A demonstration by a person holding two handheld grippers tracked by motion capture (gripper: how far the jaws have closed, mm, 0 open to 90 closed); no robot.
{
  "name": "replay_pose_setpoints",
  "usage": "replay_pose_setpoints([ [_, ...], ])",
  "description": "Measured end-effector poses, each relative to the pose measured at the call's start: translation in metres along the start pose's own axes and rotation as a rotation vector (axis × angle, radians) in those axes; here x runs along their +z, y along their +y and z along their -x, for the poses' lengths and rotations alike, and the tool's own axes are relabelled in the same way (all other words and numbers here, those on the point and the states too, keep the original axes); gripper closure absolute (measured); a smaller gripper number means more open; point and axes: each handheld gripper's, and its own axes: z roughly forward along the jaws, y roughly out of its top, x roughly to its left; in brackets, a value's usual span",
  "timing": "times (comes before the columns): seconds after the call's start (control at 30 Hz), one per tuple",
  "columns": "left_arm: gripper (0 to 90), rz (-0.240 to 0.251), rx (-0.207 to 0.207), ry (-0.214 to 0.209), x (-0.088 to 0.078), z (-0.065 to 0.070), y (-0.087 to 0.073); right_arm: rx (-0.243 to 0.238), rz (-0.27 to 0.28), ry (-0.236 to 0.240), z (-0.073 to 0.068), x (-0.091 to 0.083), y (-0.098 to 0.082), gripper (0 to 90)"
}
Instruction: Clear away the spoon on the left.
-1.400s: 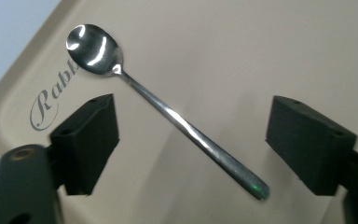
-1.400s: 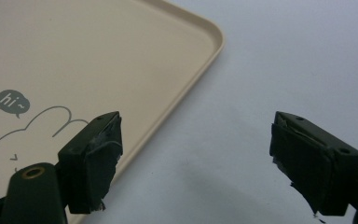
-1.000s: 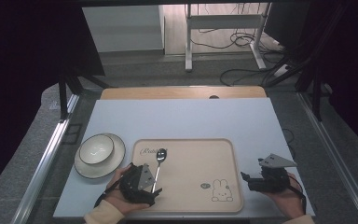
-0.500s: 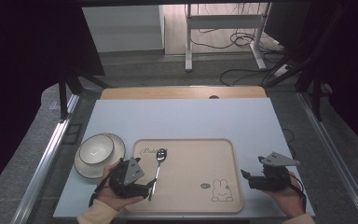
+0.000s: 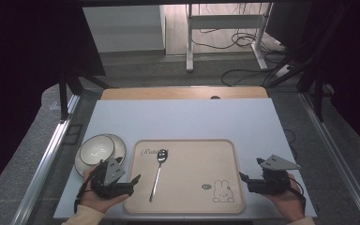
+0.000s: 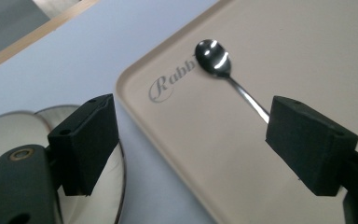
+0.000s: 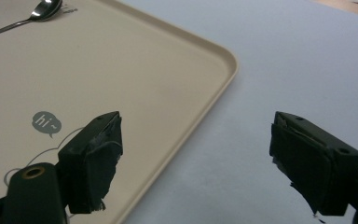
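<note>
Here, my shiny metal spoon (image 5: 158, 174) lies flat on the beige rectangular plastic tray (image 5: 192, 199), toward its left side. My left tool (image 5: 132, 181) hovers released at the tray's left edge, jaws just closing slightly, nothing between them; my right tool (image 5: 242, 178) gapes released at its right edge.

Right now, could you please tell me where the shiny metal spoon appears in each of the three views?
High view: the shiny metal spoon lies on the beige tray, left of middle, bowl end away from the person.
Left gripper view: upper middle, its handle running behind the right-hand jaw.
Right gripper view: top left corner.
Shared landmark: the tray's printed lettering beside the spoon's bowl.
</note>
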Motion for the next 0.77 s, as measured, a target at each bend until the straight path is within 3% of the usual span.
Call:
replay_pose_setpoints([
  [0.23,17.3,-0.012,-0.029,0.021,-0.004,-0.006,-0.011,0.0,-0.006,0.001,0.001,0.001,-0.002,17.3],
  [0.43,17.5,-0.025,-0.006,0.016,-0.002,-0.006,-0.011,-0.003,-0.012,-0.003,0.001,0.002,-0.002,17.3],
  [0.77,17.5,-0.019,-0.008,0.026,-0.003,-0.005,-0.008,0.023,0.002,-0.012,0.007,0.003,-0.002,17.3],
])
